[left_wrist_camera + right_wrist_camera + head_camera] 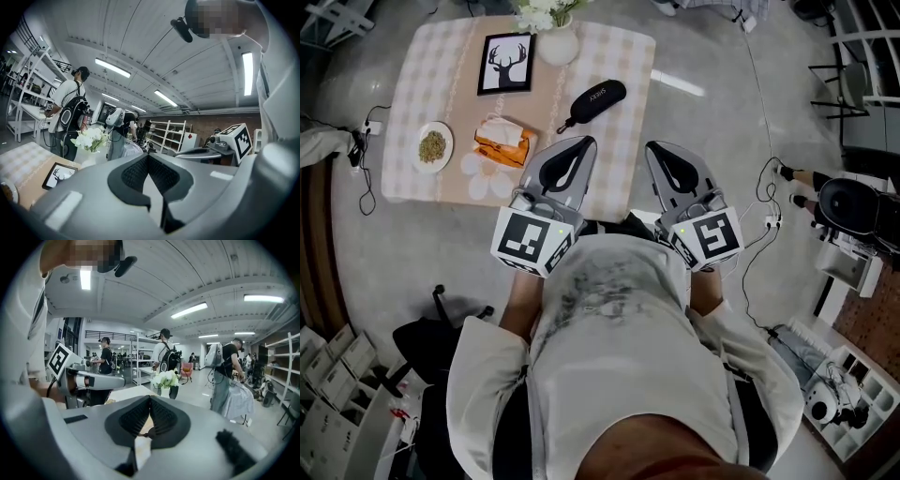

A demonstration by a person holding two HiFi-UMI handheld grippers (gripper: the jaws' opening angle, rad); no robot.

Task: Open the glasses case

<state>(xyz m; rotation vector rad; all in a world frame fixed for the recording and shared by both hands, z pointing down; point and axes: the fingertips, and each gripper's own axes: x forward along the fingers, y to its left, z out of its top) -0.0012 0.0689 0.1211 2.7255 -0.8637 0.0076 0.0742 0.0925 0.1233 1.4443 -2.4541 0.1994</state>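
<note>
Glasses case [592, 101] on table [431, 75], ahead of left claw [581, 142] and right claw [657, 148]; both clenched, empty

1. Head view: bright, even overhead light; soft shadows; a glare streak on the floor [680, 82] beside the tabletop [623, 141].
2. Gripper views: ceiling strip lights [112, 68] glow; strong fisheye curvature, black vignetted corners, near fingers [136, 176] slightly soft.

Black glasses case [598, 98], closed, lying on the checked table [623, 159].
It's a rounded, oblong pouch with small white lettering on top. It lies flat and aslant in the right half of the tabletop, with its upper end toward the table's right edge. A thin dark loop trails from its lower-left end.
</note>
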